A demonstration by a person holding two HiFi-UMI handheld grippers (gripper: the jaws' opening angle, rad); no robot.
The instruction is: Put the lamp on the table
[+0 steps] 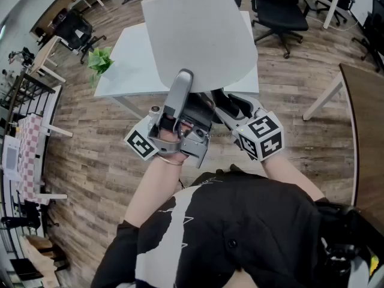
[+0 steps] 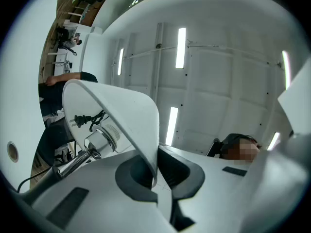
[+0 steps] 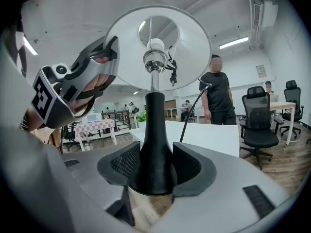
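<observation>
The lamp is held in the air over the near edge of the white table (image 1: 129, 65). Its wide white shade (image 1: 198, 35) tilts toward me and hides the stem in the head view. My left gripper (image 1: 183, 77) is shut on the shade's rim (image 2: 151, 130), thin edge pinched between the dark pads. The chrome socket (image 2: 99, 139) and the plug (image 2: 80, 120) show inside the shade. My right gripper (image 3: 155, 166) is shut on the lamp's flared black base (image 3: 155, 144), jaws wide on either side. The shade (image 3: 158, 47) stands above it.
A green plant (image 1: 99, 59) sits at the table's left corner. Black office chairs (image 1: 279, 8) stand behind the table, and a dark wooden table (image 1: 366, 119) is at the right. A person (image 3: 216, 93) stands beyond the table. The floor is wood.
</observation>
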